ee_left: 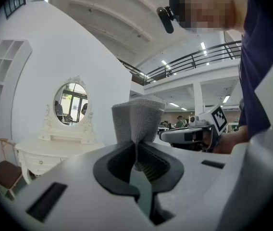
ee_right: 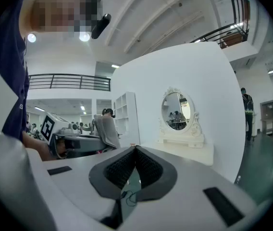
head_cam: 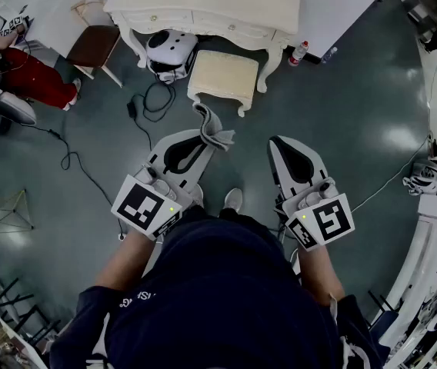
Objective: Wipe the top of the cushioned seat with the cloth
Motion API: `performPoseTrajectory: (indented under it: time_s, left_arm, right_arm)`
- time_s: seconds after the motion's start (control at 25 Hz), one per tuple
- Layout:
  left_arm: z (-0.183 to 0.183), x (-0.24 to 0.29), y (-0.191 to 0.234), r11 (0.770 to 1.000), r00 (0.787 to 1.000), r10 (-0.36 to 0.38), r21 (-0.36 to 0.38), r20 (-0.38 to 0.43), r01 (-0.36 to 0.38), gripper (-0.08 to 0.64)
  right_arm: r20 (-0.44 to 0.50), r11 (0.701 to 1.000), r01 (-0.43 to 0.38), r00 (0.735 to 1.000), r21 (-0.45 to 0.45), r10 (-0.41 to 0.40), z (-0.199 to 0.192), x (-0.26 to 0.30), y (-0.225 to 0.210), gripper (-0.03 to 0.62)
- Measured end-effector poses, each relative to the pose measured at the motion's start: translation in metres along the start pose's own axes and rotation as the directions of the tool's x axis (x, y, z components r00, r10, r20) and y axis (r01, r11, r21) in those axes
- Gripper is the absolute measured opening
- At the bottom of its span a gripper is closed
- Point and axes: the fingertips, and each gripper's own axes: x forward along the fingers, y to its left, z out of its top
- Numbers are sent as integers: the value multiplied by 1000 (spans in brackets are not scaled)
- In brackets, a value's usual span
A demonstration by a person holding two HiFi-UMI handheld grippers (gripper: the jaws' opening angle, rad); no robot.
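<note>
Cushioned seat [head_cam: 223,74] before dressing table [head_cam: 203,4]

We find a staged dressing-room corner set up inside a large open hall, not a lived-in home. A cream dressing table [head_cam: 203,6] with an oval mirror [ee_left: 70,103] and a matching cushioned seat [head_cam: 222,75] stands against a freestanding white curved partition [ee_right: 175,71]. Beyond the partition we note a railed mezzanine [ee_left: 194,57], strip lights [ee_left: 204,46] under a high ceiling, and people [ee_left: 177,121] in the distance. Loose cables [head_cam: 68,160] trail across the dark polished floor [head_cam: 341,114].
</note>
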Motion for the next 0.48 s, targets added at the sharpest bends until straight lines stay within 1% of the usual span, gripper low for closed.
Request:
performPoseTrajectory:
  time_s: [0.48]
  left_arm:
    - [-1,11,-11,1000,1000,11,-5,-2,-11,20]
  right_arm:
    - [-2,1000,-1,1000,3,1,-2,-11,-11,26]
